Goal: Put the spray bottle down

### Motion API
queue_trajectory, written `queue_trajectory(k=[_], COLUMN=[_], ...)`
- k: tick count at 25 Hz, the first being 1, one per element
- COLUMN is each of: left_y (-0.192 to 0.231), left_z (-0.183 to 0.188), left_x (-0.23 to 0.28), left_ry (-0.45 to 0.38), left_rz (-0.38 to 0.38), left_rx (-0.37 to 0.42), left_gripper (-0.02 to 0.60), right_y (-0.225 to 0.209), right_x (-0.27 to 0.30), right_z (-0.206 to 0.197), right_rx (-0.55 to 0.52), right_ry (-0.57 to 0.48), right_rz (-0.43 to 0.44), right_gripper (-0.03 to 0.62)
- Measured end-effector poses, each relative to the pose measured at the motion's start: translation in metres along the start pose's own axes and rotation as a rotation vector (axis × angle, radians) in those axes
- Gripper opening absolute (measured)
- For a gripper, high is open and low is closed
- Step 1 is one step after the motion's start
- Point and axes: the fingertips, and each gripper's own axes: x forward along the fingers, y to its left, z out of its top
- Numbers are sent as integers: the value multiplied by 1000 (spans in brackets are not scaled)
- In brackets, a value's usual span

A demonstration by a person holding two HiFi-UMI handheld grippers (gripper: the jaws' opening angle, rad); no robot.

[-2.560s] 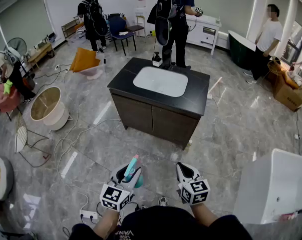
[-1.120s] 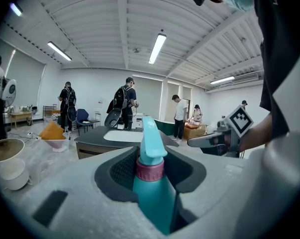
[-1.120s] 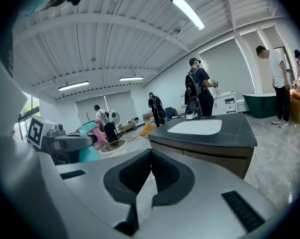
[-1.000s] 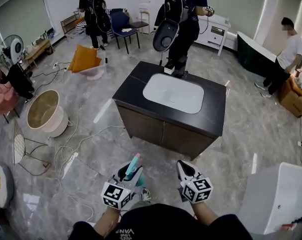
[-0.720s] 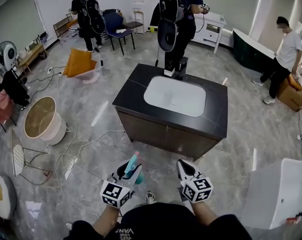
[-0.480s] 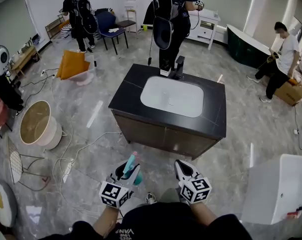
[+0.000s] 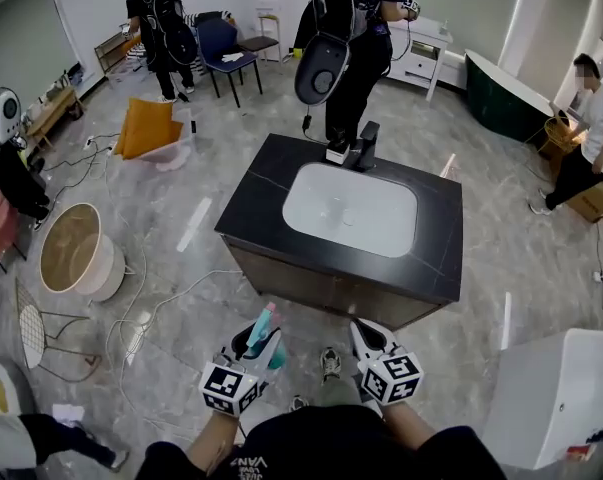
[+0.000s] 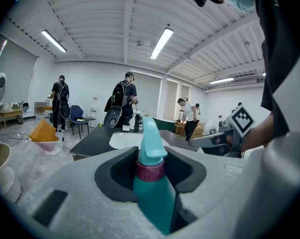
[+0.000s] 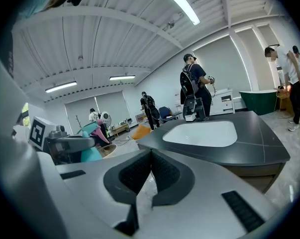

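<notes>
— A dark sink counter (image 7: 251,193) stands just ahead of us.
— Short of it, our left gripper (image 7: 258,342) clamps the teal spray bottle (image 8: 152,193) upright; our right gripper (image 7: 363,332) is closed, empty.

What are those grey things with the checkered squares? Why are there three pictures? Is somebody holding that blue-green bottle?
There is no robot here. A person holds a grabbing tool in each hand, and the checkered squares are markers on those tools. The head view comes from a camera on the person's head, looking down at both tools. The other two pictures come from small cameras riding on each tool, looking along its jaws. The left gripper has its jaws squeezed on a teal spray bottle with a pale blue nozzle. The right gripper holds nothing, and its jaws are together. Ahead stands a dark cabinet with a white sink set in its top and a black tap at the back.
</notes>
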Motion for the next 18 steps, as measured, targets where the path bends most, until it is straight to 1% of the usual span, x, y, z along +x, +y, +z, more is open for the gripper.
queue_trajectory(k=[12, 18], left_y=[40, 48], left_z=[43, 50], left_x=[98, 132], left_ry=[-31, -44], left_rz=[99, 151], left_rx=[0, 1], left_gripper=[152, 152], right_y=[-71, -103], right_x=[81, 107], right_z=[59, 68], right_rx=[-40, -60], right_ry=[16, 36], right_rz=[105, 157], right_gripper=[-2, -2])
